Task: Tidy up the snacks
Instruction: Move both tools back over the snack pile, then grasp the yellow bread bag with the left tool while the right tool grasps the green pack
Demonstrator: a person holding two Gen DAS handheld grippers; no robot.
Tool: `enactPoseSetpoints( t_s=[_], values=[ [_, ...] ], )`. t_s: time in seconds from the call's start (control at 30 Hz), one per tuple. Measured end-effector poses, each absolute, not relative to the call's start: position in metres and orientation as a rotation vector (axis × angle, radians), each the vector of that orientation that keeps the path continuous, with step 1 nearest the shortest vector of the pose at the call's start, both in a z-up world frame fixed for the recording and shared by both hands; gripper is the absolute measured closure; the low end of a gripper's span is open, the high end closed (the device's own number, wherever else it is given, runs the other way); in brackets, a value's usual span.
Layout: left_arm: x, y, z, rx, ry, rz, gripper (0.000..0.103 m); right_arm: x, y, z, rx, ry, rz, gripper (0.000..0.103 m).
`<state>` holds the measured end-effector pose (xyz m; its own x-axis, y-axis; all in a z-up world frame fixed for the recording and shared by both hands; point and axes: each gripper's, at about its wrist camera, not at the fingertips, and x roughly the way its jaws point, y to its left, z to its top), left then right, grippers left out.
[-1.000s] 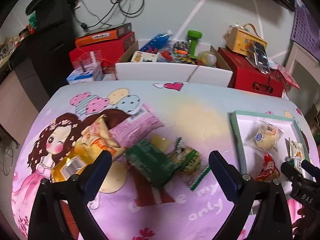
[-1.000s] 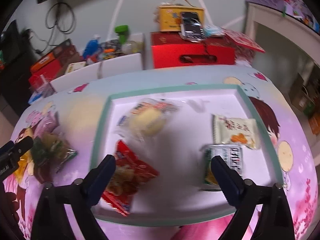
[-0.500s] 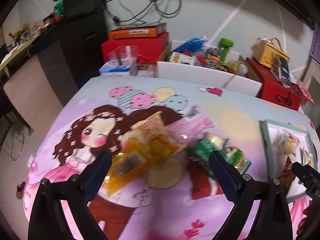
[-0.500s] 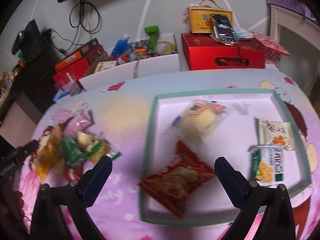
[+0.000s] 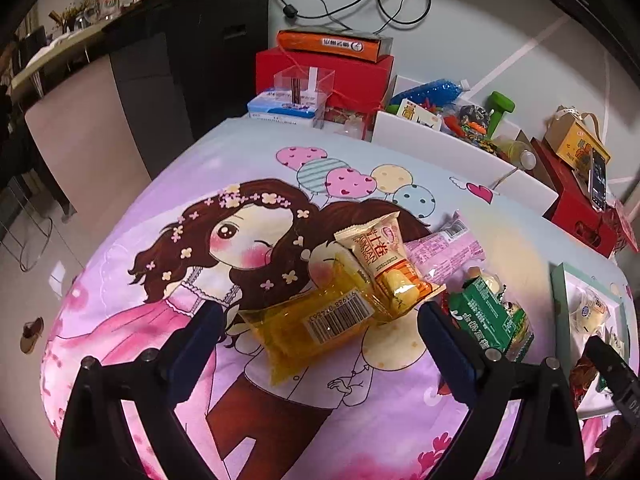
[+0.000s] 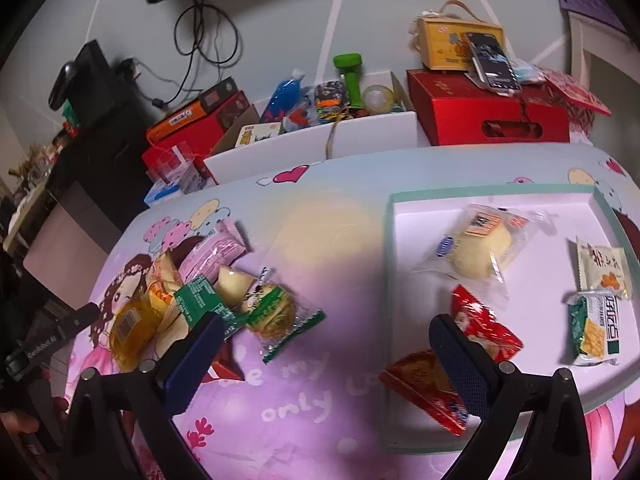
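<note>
Hovering my left gripper [image 5: 316, 322] wide open over the yellow packet [image 5: 316, 320] on the surface [image 5: 160, 240]; my right gripper [image 6: 324, 338] gapes empty beside the tray [image 6: 386, 280].

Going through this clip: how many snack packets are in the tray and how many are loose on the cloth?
In the tray: 4 (bun, red packet, beige packet, cracker packet)
Loose on the cloth: 6 (pink packet, yellow packet, orange packet, dark green packet, pale wedge, round cake)
Total: 10
</note>
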<state>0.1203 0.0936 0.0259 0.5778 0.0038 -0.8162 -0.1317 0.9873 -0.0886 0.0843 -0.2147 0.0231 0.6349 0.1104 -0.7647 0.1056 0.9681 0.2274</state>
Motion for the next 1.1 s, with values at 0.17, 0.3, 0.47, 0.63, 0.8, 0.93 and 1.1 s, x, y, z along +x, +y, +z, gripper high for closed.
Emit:
enactPoseSetpoints(
  t_s=[0.17,0.3,0.47,0.63,0.8,0.93,1.1],
  values=[
    [0.126,0.104,0.019,-0.186,0.978,0.064,0.006,0.092,-0.187,0.019,0.234,0.898,0.063,0.000],
    [0.138,0.110,0.005,-0.185,1.036,0.031,0.006,0.097,-0.164,0.012,0.188,0.915,0.114,0.000],
    [0.152,0.105,-0.009,-0.119,1.077,-0.038,0.006,0.106,-0.138,-0.002,0.127,0.951,0.158,0.000],
    [0.159,0.100,-0.015,-0.057,1.076,-0.101,0.006,0.122,-0.124,-0.013,0.099,0.983,0.171,0.000],
    [0.164,0.092,-0.024,0.012,1.088,-0.113,0.006,0.139,-0.113,-0.013,0.079,0.987,0.182,0.000],
    [0.167,0.090,-0.032,0.039,1.102,-0.121,0.006,0.149,-0.103,-0.015,0.049,0.997,0.207,0.006],
    [0.169,0.090,-0.040,0.066,1.117,-0.122,0.006,0.158,-0.092,-0.024,0.025,1.033,0.231,0.012]
  ],
)
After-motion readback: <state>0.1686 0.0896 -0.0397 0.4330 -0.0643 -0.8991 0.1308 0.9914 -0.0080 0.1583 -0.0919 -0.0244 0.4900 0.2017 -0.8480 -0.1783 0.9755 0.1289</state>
